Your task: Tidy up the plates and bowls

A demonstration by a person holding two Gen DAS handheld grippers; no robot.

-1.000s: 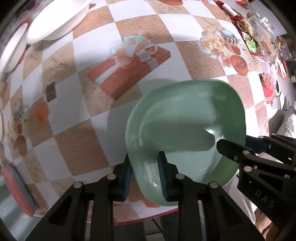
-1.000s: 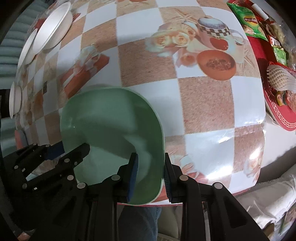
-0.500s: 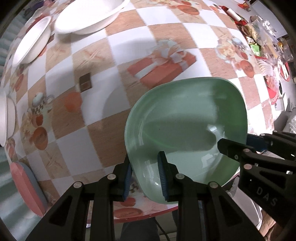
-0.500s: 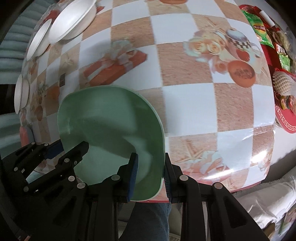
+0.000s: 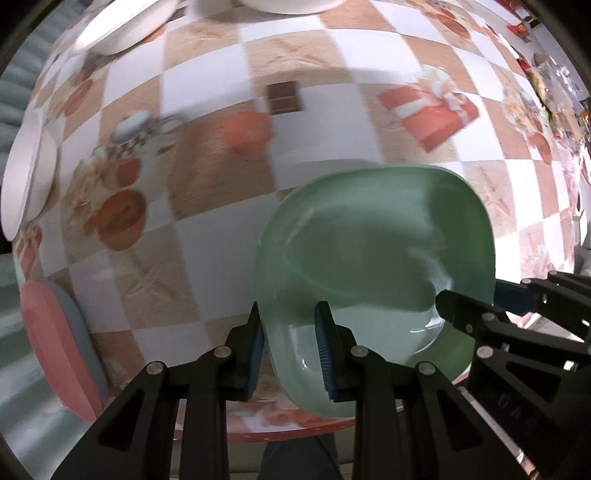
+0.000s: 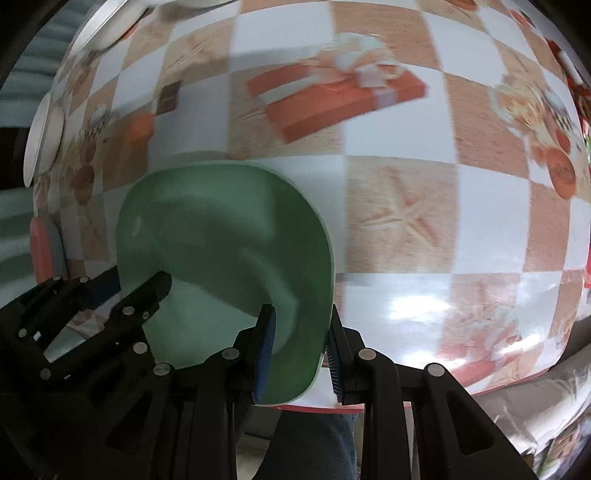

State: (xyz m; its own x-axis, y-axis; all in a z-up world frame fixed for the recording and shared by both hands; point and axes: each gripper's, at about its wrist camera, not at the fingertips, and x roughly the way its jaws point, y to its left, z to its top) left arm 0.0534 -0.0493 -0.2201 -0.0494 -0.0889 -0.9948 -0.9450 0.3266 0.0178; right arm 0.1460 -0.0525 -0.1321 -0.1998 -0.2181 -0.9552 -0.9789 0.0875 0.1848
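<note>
A pale green squarish plate hangs above the patterned tablecloth, carried by both grippers. My left gripper is shut on the plate's left rim; in the right wrist view it shows at the lower left. My right gripper is shut on the plate's right rim, and in the left wrist view it reaches in from the right. White bowls lie at the far left of the table. A pink plate on a grey one sits at the table's left edge.
Another white dish lies at the left edge. Snack packets and clutter crowd the far right. The table's near edge runs just below the plate, with a person's trouser leg under it.
Both grippers have carried the green plate leftwards across the table. The gift-box print has slid to the right, and the white dishes and the pink plate have come further into view.
</note>
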